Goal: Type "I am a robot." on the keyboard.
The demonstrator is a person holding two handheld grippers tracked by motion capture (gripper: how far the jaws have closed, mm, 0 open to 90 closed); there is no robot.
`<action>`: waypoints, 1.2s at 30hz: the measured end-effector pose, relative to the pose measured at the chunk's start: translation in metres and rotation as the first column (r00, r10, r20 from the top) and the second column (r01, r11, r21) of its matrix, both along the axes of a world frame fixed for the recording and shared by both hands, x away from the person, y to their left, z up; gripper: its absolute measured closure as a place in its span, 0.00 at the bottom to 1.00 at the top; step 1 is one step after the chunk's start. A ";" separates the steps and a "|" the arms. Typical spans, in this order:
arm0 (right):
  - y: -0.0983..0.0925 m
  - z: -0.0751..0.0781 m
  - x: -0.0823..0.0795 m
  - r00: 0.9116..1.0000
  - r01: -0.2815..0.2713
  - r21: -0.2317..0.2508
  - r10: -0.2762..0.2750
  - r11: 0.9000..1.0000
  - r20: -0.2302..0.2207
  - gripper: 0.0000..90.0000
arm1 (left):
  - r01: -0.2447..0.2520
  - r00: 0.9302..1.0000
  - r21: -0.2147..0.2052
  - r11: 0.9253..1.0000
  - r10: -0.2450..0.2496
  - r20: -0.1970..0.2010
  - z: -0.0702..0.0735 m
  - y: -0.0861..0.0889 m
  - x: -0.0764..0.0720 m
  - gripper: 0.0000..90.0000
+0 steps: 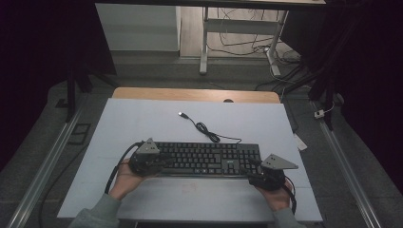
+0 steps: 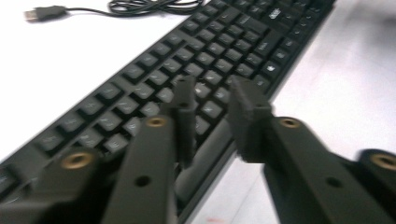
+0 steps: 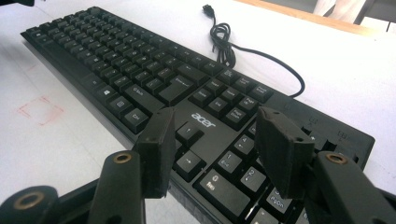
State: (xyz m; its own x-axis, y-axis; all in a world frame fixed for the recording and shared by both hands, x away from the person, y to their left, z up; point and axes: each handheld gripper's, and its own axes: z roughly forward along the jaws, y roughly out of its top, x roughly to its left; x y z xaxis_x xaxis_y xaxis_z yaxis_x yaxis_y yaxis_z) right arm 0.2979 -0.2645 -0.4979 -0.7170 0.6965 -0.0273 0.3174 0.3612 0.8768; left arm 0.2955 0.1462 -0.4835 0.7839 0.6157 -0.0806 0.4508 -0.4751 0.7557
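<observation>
You work at a table [image 1: 142, 118] with a pale white top; a wooden edge [image 1: 195, 94] shows at its far side. Beyond it you see a grey floor [image 1: 157, 71], the metal legs of another desk [image 1: 204, 42] and loose cables [image 1: 247, 45]. Both sides of the room are very dark. Metal rails [image 1: 43, 166] run along the floor.

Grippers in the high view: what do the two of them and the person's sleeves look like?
Both the left gripper and the right gripper are black, each topped by a grey three-cornered plate. A black cable trails from each toward the person. Close up, the jaws are matt black bars with brass-coloured rings at the joints. The sleeves look grey-green.
</observation>
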 end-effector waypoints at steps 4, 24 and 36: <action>0.001 -0.001 -0.001 1.000 -0.003 -0.013 0.003 1.000 -0.002 0.53 | 0.037 0.999 0.034 0.999 -0.037 0.004 -0.005 -0.004 -0.004 0.98; -0.002 -0.002 -0.003 1.000 0.000 -0.022 0.000 1.000 0.005 0.53 | 0.064 0.997 0.074 0.995 -0.061 -0.041 -0.025 -0.019 -0.004 0.99; -0.001 -0.003 -0.002 1.000 0.006 -0.030 -0.006 1.000 -0.004 0.52 | 0.037 0.998 0.097 0.995 -0.032 -0.046 -0.033 -0.021 0.004 0.99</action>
State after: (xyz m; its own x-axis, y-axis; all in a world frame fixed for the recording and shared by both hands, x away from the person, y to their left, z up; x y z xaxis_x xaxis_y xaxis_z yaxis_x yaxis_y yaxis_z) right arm 0.2958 -0.2659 -0.5008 -0.7128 0.6999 -0.0458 0.3230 0.3856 0.8643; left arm 0.2998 0.1247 -0.5162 0.8017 0.5950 -0.0563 0.4648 -0.5616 0.6846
